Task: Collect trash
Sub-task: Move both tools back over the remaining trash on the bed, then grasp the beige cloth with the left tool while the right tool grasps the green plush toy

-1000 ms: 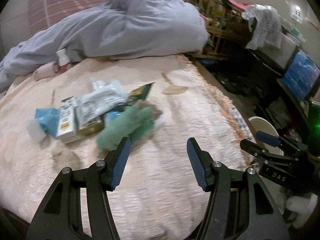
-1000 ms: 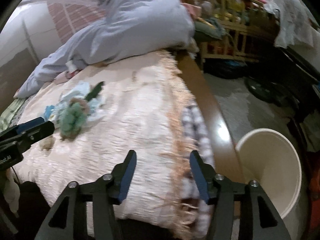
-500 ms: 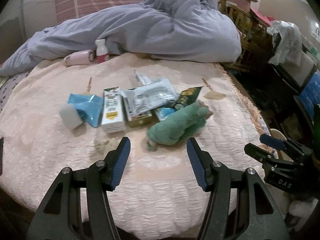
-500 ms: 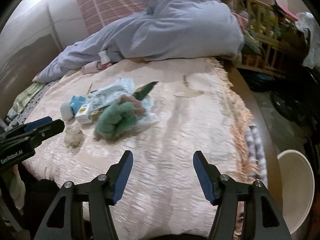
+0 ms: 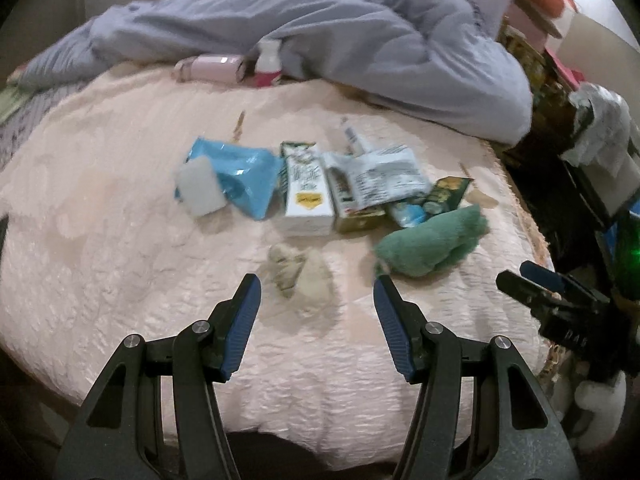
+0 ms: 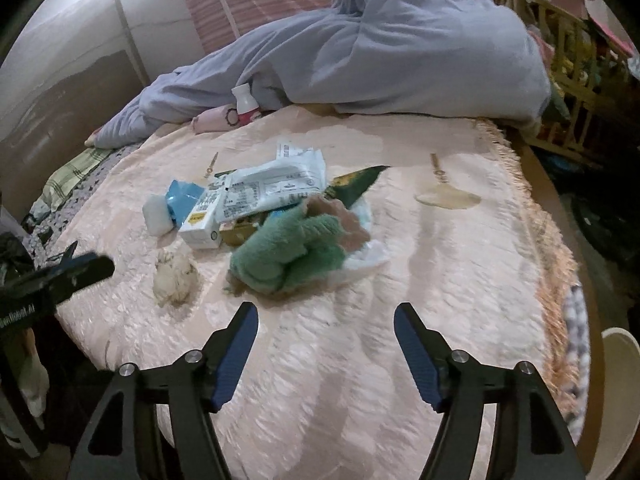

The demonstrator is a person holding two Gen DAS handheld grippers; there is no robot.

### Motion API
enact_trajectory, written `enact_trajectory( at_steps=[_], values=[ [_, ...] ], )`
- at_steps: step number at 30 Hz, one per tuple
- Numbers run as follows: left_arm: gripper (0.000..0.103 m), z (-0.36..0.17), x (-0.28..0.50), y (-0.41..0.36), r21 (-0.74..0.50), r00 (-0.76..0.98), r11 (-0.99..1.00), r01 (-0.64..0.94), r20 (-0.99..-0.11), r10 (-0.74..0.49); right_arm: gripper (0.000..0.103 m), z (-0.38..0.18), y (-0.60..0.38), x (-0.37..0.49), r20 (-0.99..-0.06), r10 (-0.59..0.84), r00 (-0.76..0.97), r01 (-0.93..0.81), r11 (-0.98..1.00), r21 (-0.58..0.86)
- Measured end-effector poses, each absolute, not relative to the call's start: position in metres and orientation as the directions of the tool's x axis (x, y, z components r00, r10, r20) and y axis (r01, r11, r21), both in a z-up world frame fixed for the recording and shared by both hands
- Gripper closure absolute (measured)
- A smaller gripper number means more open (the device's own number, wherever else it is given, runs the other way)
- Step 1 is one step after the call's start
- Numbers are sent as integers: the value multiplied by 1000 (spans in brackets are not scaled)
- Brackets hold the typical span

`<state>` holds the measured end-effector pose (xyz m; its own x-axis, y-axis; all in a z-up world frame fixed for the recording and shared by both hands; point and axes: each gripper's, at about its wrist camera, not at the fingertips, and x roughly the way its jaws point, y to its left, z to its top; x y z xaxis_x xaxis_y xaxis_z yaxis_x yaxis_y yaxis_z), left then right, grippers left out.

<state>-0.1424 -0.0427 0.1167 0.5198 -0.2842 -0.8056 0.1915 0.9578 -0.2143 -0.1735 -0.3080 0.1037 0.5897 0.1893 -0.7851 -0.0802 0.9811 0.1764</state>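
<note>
Bed (image 5: 120, 280) with pale pink textured coverlet, bearing a cluster of trash near its middle. Items, left to right in the left wrist view: white foam block (image 5: 200, 190), touching a blue plastic wrapper (image 5: 244, 176); white carton with yellow label (image 5: 306, 196), lying flat beside it; a second, gold-edged carton (image 5: 356, 216) under a crumpled white printed packet (image 5: 380, 176); dark green pouch (image 5: 450, 194), partly covered; green fuzzy cloth (image 5: 432, 246), bunched at the right end of the cluster. Nearer the camera, apart from the pile: crumpled beige wad (image 5: 300, 276), possibly tissue, though the blur leaves the material uncertain. At the back: grey-lavender blanket (image 5: 320, 28) heaped across the bed, with a pink cylindrical case (image 5: 210, 68) and a small white bottle (image 5: 268, 62) lying against its edge. Left hand-held gripper (image 5: 316, 304): jaws apart, nothing gripped, the beige wad lying just ahead between the fingertips. Right hand-held gripper (image 6: 326, 330): jaws opening, nothing between them, bare coverlet below and the green cloth just beyond. Cream bin (image 6: 618, 392): off the right edge of the bed, lower right of the right wrist view.
</note>
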Motion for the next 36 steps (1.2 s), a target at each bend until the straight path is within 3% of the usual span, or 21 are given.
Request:
enact_trajectory(
  at_steps=[6,20,21,22,25,36],
  values=[
    [46,96,-125,-35,-270,471,950,156,-825,-312,32,92,-291,-146,-791,248,559,-105,968,229],
    [46,43,-81,-54,-227,371,961,159,-888,-271,32,57,-267,-86,-807,261,530,-86,963,255],
    [48,38,-78,-55,-243,356,958,155,-891,-283,42,55,-267,-86,-805,266,531,-85,961,261],
    [59,35,-77,-54,-265,343,952,152,-890,-302,48,52,-268,-85,-799,277,533,-88,958,273],
    [75,38,-80,-53,-284,342,945,160,-882,-323,59,54,-270,-90,-783,302,543,-103,950,295],
    [77,101,-114,-69,-299,434,919,255,-815,-385,61,114,-293,-153,-726,287,626,-165,958,236]
  ],
)
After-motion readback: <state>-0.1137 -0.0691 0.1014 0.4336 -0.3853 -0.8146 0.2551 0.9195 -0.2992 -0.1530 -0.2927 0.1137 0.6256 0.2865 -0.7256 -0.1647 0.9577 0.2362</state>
